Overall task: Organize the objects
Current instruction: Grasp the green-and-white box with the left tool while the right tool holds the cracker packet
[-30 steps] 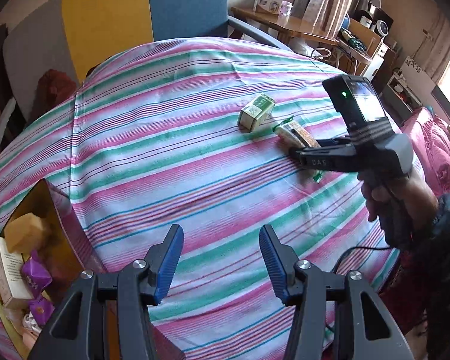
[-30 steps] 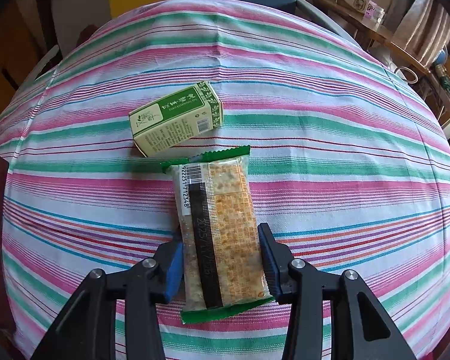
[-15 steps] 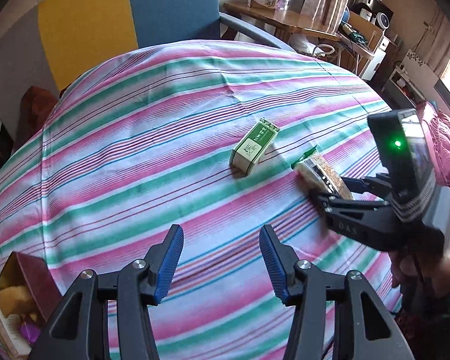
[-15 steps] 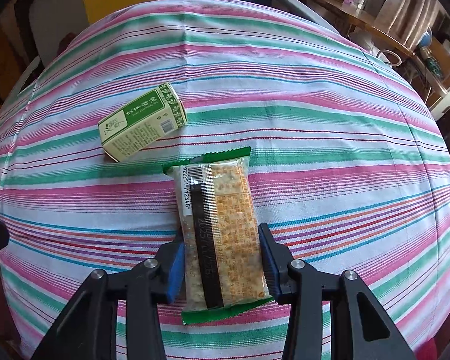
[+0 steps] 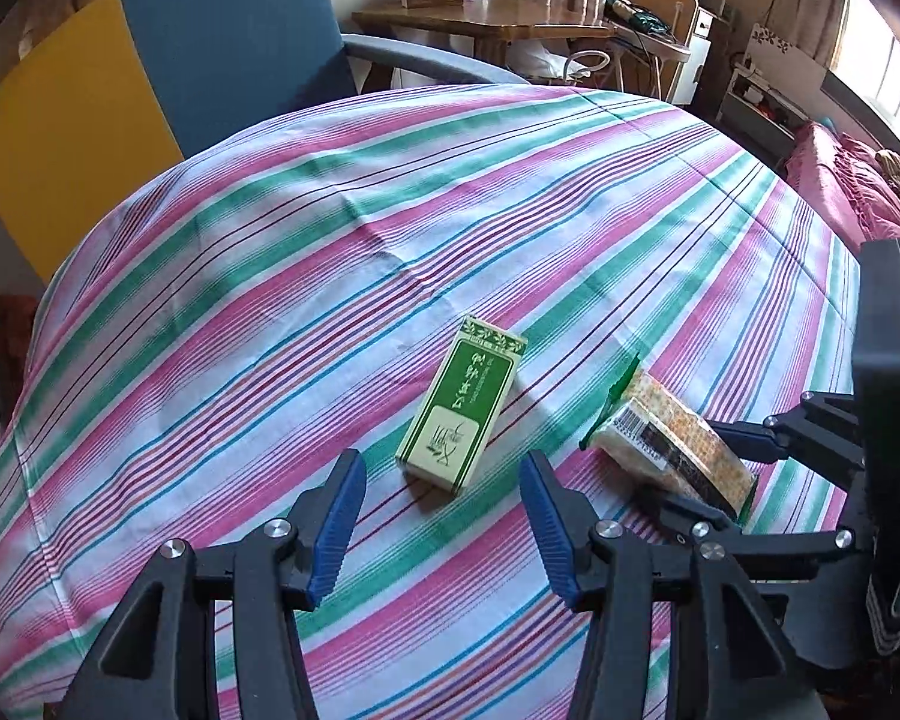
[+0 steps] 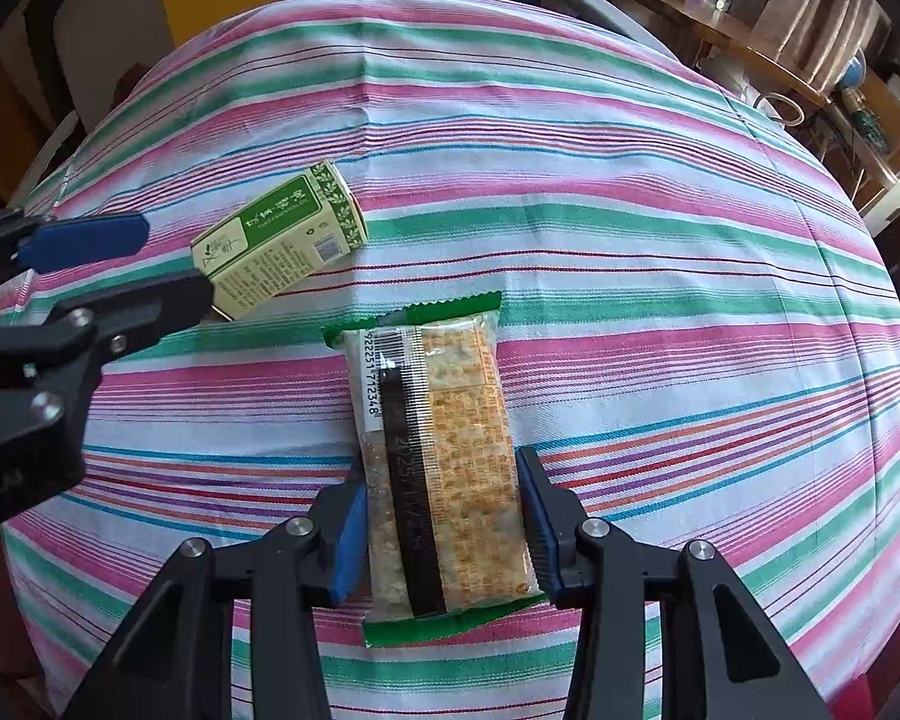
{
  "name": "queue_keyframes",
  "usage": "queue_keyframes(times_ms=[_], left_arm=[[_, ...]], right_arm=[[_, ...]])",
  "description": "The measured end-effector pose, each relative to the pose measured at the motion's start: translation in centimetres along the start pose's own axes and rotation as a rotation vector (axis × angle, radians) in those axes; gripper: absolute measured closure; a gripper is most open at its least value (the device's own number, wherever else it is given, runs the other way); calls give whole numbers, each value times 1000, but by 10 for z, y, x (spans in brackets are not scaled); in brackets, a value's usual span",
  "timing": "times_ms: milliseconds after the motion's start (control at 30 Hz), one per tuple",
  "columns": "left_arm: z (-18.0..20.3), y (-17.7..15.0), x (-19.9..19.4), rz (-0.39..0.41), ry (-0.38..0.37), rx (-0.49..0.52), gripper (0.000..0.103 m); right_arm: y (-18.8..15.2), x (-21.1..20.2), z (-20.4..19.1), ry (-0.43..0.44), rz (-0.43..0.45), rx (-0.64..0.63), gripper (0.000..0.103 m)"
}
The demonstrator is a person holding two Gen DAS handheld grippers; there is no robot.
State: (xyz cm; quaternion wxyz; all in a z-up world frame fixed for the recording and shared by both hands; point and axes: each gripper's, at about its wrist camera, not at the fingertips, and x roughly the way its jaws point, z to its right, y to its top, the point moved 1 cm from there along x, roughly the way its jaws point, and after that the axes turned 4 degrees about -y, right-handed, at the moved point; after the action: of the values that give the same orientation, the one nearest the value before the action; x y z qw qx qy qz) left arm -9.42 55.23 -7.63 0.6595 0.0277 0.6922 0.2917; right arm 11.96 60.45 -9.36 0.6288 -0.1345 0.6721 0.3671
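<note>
Left wrist view: left gripper (image 5: 444, 522) low in the frame, blue fingers (image 5: 337, 525) spread wide, nothing between them. Just above, lower centre, green carton (image 5: 463, 408) lying flat on the striped tablecloth (image 5: 270, 312) of the desk, apart from both pads. Lower right, cracker packet (image 5: 672, 444) with green crimped ends, pinched by the right gripper (image 5: 708, 468) coming in from the right edge. Upper left, blue-and-yellow chair back (image 5: 150, 78); top centre, wooden side table (image 5: 486, 21) with a white box on it.

Right wrist view: right gripper (image 6: 444, 516) at bottom centre, fingers (image 6: 349, 531) pressed against both long sides of the cracker packet (image 6: 438, 456), barcode end pointing up the frame. Packet seemingly resting on the cloth; hard to tell for certain. Centre left, green carton (image 6: 282, 237) lying tilted on the tablecloth (image 6: 570, 180), near the packet but not touching. At left edge, left gripper (image 6: 168, 264) reaching in, one blue finger above the carton's near end, one dark finger below, spread apart, not pinching.
</note>
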Motion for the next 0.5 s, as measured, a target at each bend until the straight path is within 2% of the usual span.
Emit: queue_keyframes(times_ms=[333, 500], left_arm=[[6, 19, 32, -43, 10, 42, 49], [-3, 23, 47, -66, -4, -14, 51]], right_arm=[[1, -3, -3, -8, -3, -9, 57], [-5, 1, -3, -16, -1, -18, 56]])
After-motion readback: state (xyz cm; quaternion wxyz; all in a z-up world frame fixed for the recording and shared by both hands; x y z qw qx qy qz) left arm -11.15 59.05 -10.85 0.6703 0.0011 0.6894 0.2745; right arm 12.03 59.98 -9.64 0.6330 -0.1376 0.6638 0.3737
